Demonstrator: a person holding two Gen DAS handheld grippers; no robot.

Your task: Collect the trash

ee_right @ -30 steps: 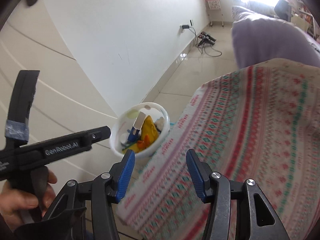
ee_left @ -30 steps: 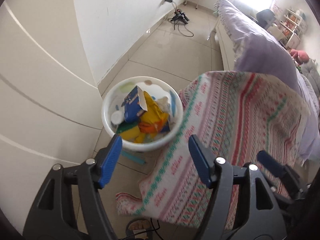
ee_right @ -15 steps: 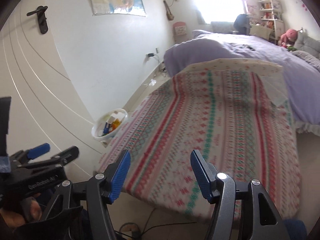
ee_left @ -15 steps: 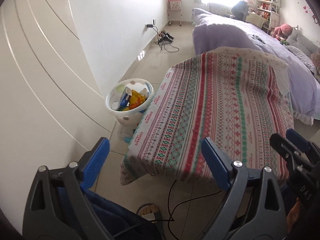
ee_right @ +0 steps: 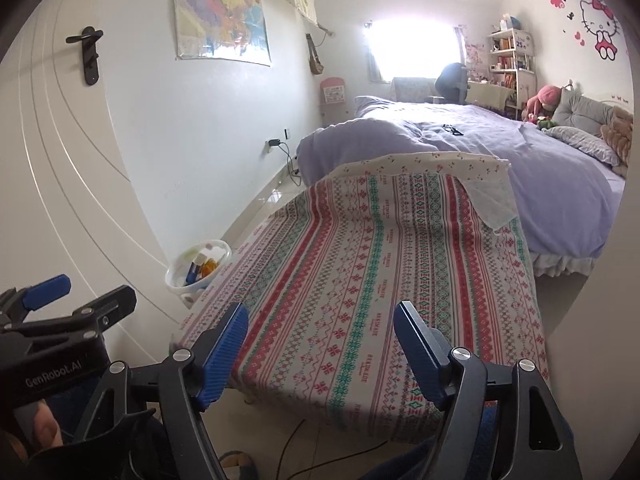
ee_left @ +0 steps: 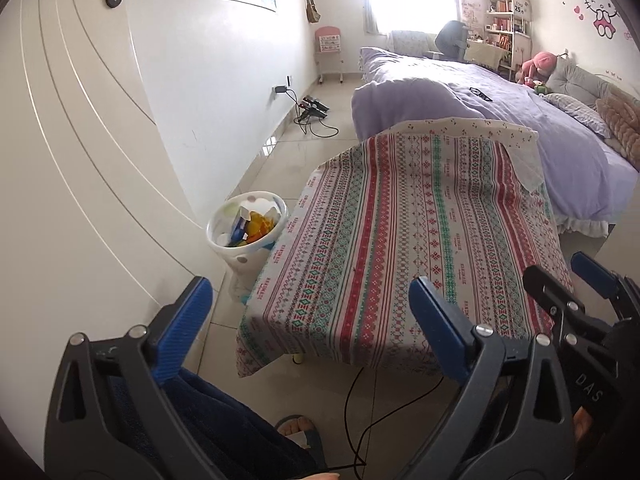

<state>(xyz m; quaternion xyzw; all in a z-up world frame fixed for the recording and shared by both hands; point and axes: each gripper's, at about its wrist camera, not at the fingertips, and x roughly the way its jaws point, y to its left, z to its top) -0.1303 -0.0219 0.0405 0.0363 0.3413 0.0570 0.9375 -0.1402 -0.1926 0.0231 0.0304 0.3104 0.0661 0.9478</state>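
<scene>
Both grippers, left gripper (ee_left: 308,320) and right gripper (ee_right: 320,344), gape with nothing held; beyond their fingers lies the table's near edge (ee_left: 340,360), the trash bin (ee_left: 248,232) far left by the wall.

The left gripper (ee_left: 308,312) is being held with its blue-padded jaws spread wide, nothing gripped between them. The right gripper (ee_right: 320,336) is being held just beside it on the right (likewise spread and empty), both being aimed toward the far side.
</scene>
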